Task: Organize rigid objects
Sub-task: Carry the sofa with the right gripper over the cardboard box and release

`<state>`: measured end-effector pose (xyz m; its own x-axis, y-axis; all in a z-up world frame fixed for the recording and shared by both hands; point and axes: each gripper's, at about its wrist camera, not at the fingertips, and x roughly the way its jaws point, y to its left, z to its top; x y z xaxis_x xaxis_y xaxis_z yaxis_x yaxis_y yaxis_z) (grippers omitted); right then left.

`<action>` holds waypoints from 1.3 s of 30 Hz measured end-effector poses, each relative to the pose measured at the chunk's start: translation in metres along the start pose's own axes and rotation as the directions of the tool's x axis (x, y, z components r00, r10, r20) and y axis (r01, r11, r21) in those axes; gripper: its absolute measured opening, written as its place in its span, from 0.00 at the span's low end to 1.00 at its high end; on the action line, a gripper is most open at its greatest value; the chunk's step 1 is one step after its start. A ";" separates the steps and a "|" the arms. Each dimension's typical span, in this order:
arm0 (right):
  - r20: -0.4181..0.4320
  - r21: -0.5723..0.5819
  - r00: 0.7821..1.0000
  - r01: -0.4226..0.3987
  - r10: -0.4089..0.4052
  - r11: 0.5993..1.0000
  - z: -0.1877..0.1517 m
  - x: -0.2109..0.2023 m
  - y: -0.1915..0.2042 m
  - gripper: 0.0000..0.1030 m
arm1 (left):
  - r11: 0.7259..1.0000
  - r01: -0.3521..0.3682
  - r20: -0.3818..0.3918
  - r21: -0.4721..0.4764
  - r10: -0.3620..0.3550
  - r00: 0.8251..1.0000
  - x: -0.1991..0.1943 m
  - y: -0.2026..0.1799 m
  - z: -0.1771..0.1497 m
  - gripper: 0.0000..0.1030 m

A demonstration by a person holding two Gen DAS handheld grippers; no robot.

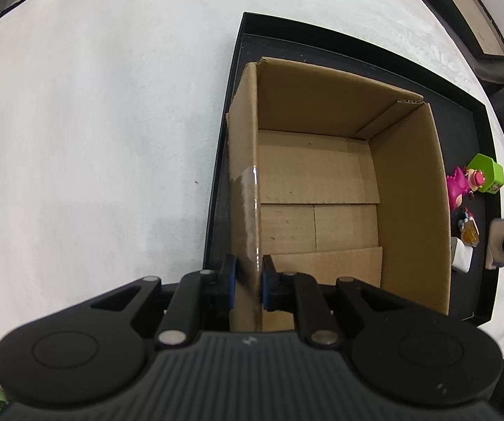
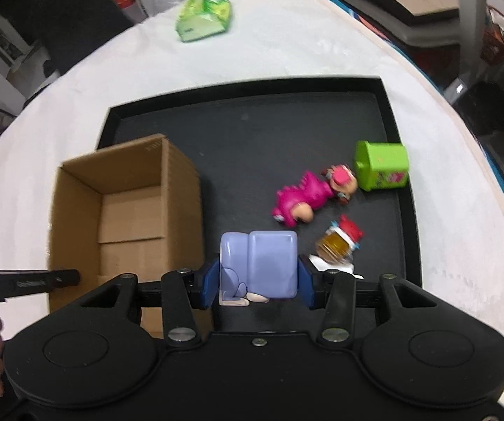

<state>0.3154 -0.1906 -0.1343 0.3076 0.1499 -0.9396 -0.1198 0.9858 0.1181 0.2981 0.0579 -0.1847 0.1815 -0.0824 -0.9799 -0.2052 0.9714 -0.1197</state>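
The left gripper [image 1: 248,282] has its jaws pinched tight on the near left wall of the open cardboard box [image 1: 322,182], one blue pad outside and one inside. The box stands on a black tray [image 1: 227,112] that rests on the white worktop [image 1: 94,122], and nothing shows on its floor.

The right gripper [image 2: 257,280] has its jaws closed on a pale lilac block-shaped toy [image 2: 266,263], gripped at both sides, just right of the box. At about two o'clock from that toy lies a small figure with a red top and amber body [image 2: 339,242]. Farther off at one o'clock a pink dinosaur toy [image 2: 301,196] lies on its side, its head end touching a lime green cube [image 2: 381,165]. All of these sit on the tray's right half.

Well beyond the tray, at eleven o'clock, a green packet [image 2: 204,17] lies on the worktop.
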 end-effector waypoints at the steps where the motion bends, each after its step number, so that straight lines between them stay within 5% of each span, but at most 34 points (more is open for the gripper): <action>1: 0.004 -0.008 1.000 0.001 -0.001 1.000 0.002 -0.002 0.006 0.43 | 1.000 0.004 -0.001 -0.003 -0.004 1.000 0.000 0.001 0.000 0.13; 21: 0.002 -0.106 0.999 -0.045 0.046 0.993 0.032 0.017 0.089 0.43 | 0.997 0.059 -0.011 -0.039 -0.060 0.998 0.002 0.009 0.000 0.14; 39: -0.035 -0.089 0.994 -0.109 0.107 0.990 0.058 0.056 0.124 0.43 | 0.987 0.128 -0.027 -0.095 -0.131 0.991 0.004 0.020 0.004 0.14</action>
<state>0.3728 -0.0555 -0.1540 0.2600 0.2515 -0.9323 -0.2361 0.9527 0.1912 0.2983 0.0777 -0.1899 0.1808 -0.2152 -0.9597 -0.2711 0.9271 -0.2590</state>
